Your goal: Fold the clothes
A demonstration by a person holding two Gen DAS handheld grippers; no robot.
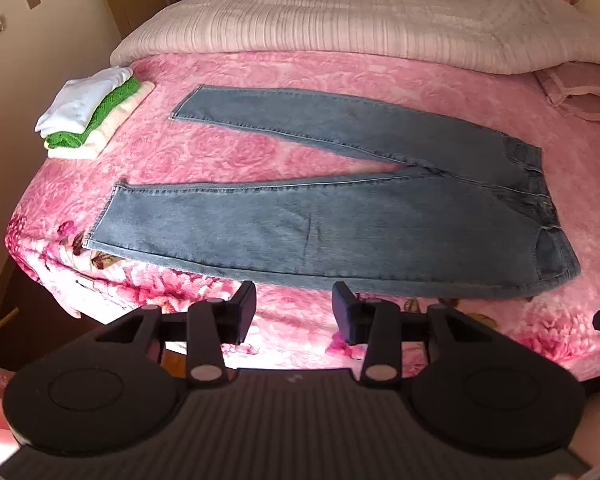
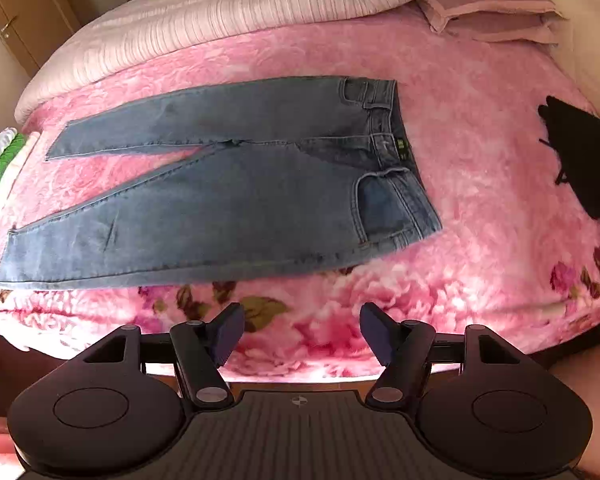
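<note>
Jeans (image 1: 340, 216) are lying flat on the pink floral blanket (image 1: 220, 148) that is covering the bed, with the legs pointing left and spreading apart in a narrow V, and the waistband sitting at the right. In the right wrist view the same jeans (image 2: 236, 200) are showing their waistband, belt loops and a front pocket at the right end, with bare blanket (image 2: 480, 184) stretching beyond it.

The left gripper (image 1: 294, 312) is hovering just off the near edge of the bed, its jaws standing wide apart and holding nothing; the fingertips (image 1: 244, 304) are sitting just below the lower hem line of the nearer leg, apart from the denim. The right gripper (image 2: 302, 332) is likewise hanging over the near edge of the blanket with its jaws spread wide and empty, its fingertips (image 2: 374, 332) well short of the jeans.

At the far left of the bed a stack of folded clothes (image 1: 92, 112) is resting on the blanket, a white piece on top, a green one beneath and a cream one at the bottom; the stack is lying well apart from the leg hems. A pale striped quilt (image 1: 340, 24) is bunching along the far side of the bed. A pink pillow (image 2: 496, 16) is lying at the far right corner, and a black garment (image 2: 580, 160) is sitting at the right edge.
</note>
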